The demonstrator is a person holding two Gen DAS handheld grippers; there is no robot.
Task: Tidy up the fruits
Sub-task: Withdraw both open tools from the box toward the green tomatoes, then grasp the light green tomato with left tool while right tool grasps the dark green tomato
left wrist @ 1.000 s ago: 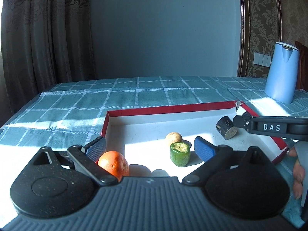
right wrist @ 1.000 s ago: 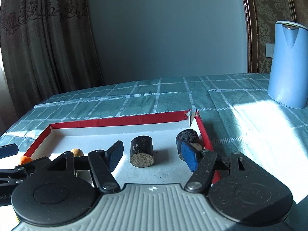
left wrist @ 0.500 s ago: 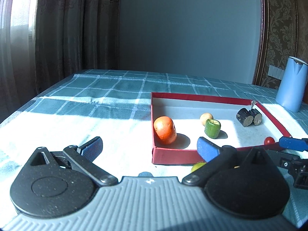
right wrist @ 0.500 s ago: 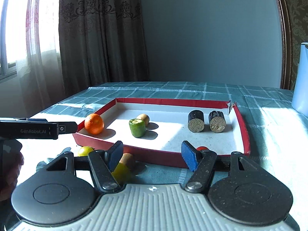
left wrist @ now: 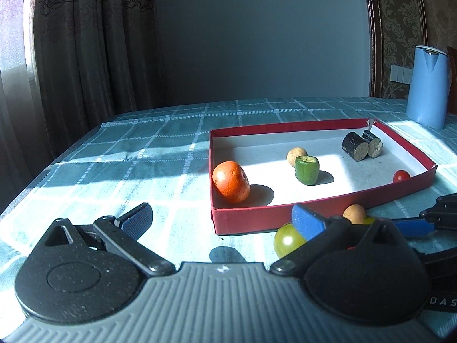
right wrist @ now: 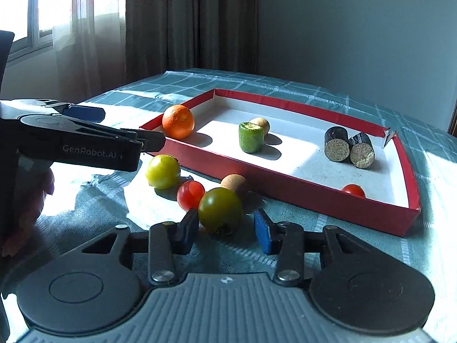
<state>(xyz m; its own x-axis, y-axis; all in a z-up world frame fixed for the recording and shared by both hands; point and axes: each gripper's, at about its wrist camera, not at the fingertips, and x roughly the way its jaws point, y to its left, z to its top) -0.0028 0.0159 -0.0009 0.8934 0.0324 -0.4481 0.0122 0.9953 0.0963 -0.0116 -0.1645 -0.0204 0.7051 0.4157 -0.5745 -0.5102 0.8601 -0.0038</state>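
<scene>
Green tomato now between right gripper fingers.

Home dining room: curtains, checked tablecloth, kettle.

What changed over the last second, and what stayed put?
Both grippers backed out of the red tray. The left gripper is open over bare cloth; the right gripper now straddles the dark green tomato outside the tray, still open. Nothing gripped. The orange and dark cylinders stayed put.
</scene>
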